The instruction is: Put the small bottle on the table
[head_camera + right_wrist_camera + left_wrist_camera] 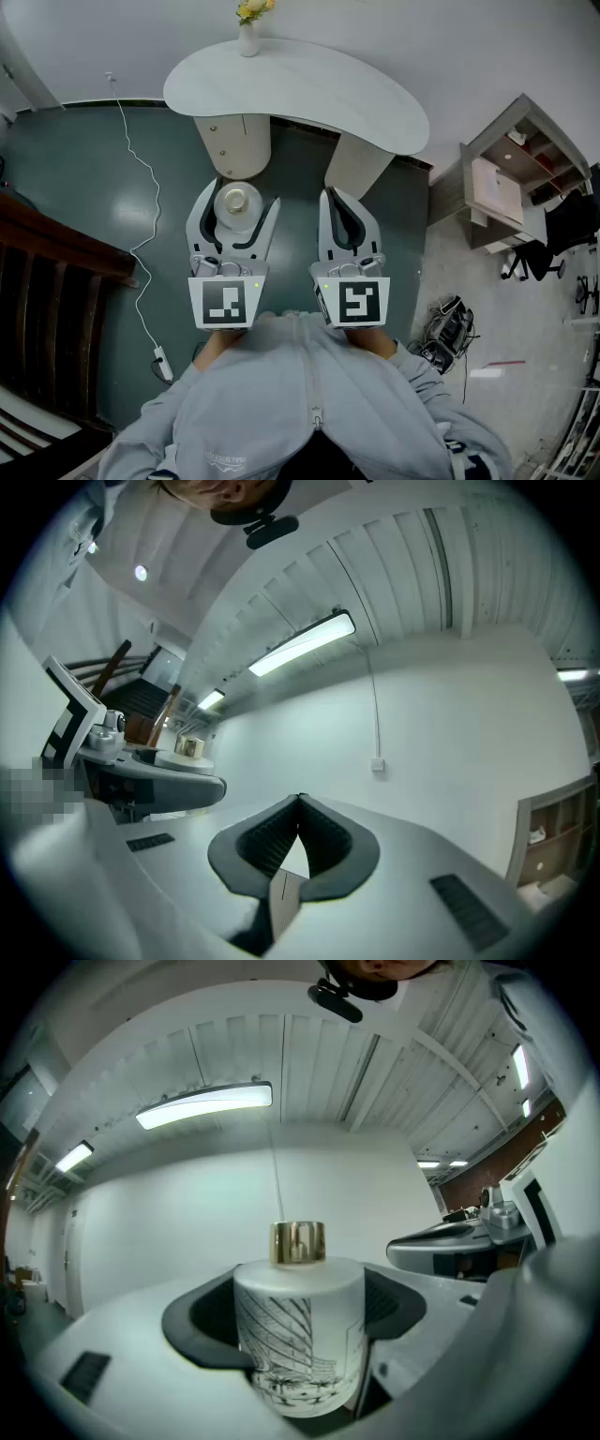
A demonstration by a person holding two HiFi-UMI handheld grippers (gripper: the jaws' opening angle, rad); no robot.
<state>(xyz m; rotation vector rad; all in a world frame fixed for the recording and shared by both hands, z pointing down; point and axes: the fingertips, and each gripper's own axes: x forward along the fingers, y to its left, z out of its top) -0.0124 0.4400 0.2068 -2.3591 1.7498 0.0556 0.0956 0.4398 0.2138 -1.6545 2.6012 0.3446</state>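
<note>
Small frosted-white cylindrical glass bottle (298, 1344) with a gold metal cap (298, 1242) and a black line drawing printed on its wall: located between the 2 jaws of the left gripper (240, 208), upright, cap clear of the pads; the jaws stand wide and both dark pads bear on the bottle's side wall, so the bottle is held.

Handling, as judged: rigid; probably fragile; moderate weight for its size; the frosted surface should give fair friction; grip at mid-wall, never at the cap; set down gently.

Right gripper (300, 808): just to the right of the left gripper; jaws closed together; nothing held.

White kidney-shaped table top (309, 89): ahead of both grippers, beyond the jaw tips; 1 white vase of yellow flowers (247, 37) stands at its far edge; dark green floor (84, 178) lies beneath the grippers.
</note>
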